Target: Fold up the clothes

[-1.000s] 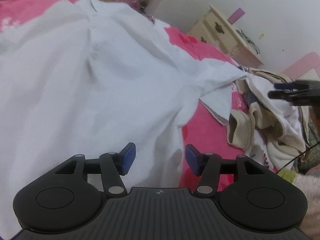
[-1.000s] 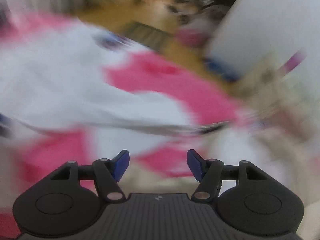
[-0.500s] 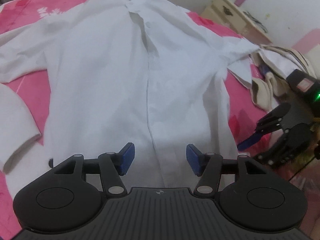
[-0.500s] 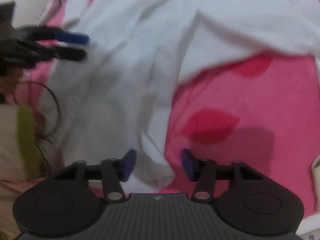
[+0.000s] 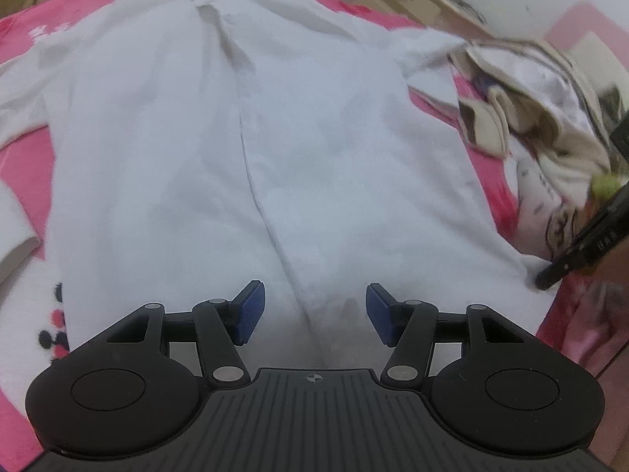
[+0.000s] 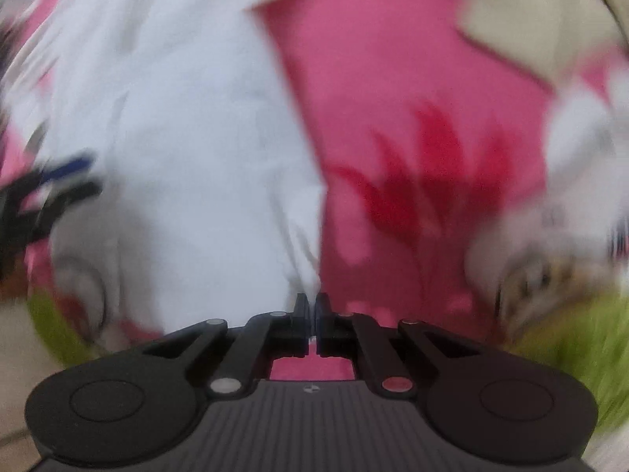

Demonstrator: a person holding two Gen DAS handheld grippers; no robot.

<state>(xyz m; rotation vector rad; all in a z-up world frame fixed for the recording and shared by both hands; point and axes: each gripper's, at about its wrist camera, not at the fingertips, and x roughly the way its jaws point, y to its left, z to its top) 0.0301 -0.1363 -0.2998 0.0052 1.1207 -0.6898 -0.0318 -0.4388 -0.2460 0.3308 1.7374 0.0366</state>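
pink bed [image 5: 23,165] | white shirt [image 5: 165,149] hem | right claw [image 6: 311,306] pinching

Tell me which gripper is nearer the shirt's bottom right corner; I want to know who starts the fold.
Right. The right gripper is shut on the white shirt at that corner. The left gripper is open, over the middle of the hem.

One white shirt [image 5: 314,137], one pink blanket [image 6: 412,98], one heap of clothes [image 5: 542,118] — two grippers.
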